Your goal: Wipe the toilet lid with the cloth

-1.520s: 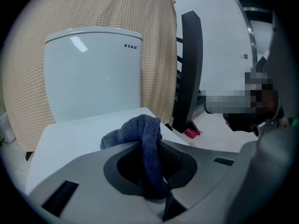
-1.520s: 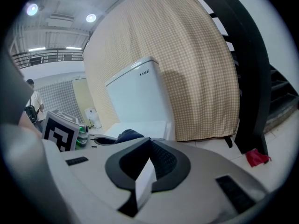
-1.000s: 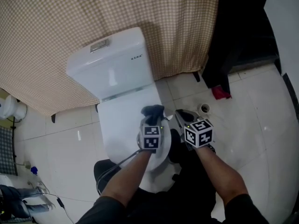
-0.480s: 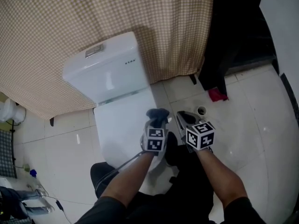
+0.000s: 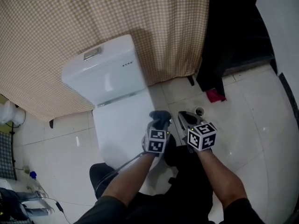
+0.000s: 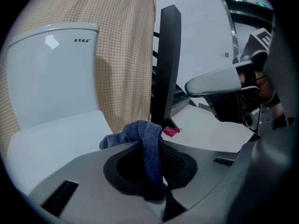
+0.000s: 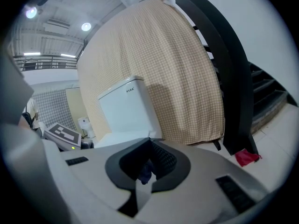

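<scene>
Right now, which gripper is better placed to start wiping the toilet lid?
Left. The left gripper is shut on the blue cloth and hangs over the toilet lid. The right gripper is off to the lid's side, over the floor, its jaws together.

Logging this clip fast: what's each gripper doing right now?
Left gripper: closed on the blue cloth.
Right gripper: closed, nothing clearly held.

Even overhead light, glare on cistern (image 5: 108,80), fisheye-warped dark corners.
</scene>
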{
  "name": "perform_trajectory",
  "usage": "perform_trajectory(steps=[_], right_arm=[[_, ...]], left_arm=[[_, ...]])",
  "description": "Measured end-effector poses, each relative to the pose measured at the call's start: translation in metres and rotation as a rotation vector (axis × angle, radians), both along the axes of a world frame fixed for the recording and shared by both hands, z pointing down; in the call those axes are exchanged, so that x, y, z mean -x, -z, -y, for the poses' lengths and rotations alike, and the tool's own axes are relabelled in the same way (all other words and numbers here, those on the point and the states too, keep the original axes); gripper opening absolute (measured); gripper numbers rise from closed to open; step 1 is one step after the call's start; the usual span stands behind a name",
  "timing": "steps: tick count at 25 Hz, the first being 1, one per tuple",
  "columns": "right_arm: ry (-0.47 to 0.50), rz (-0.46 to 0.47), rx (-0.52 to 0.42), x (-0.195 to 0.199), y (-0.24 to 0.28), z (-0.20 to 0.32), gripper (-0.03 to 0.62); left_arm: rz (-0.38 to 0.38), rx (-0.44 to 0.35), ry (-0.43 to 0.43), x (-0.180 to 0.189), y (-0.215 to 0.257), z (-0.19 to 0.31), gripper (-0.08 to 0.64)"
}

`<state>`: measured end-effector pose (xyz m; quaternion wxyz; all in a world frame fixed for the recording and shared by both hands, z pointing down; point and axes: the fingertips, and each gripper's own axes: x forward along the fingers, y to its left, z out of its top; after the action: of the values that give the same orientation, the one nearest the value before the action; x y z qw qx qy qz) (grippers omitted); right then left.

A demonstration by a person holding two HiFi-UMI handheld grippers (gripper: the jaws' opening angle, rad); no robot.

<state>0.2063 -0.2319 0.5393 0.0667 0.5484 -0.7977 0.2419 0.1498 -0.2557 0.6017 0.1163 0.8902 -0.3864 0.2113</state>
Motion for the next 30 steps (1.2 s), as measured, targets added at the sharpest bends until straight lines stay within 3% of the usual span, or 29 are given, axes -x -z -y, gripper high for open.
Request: perform_trajectory(steps=[7, 16, 30], right_arm=[[-0.017, -0.002, -0.026, -0.005, 0.013, -0.003, 0.005], [-0.014, 0.004, -0.059, -0.007, 0.037, -0.026, 0.005], [0.075, -0.012, -0.141, 0.028, 0.087, -0.062, 0.005]], left_arm=[[-0.11, -0.072, 0.0, -0.005, 0.047, -0.003, 0.064], [-0.24, -0.17, 0.007, 0.018, 0.114, -0.027, 0.064], [-0.363, -0.323, -0.019, 0.058, 0.207, -0.101, 0.064]])
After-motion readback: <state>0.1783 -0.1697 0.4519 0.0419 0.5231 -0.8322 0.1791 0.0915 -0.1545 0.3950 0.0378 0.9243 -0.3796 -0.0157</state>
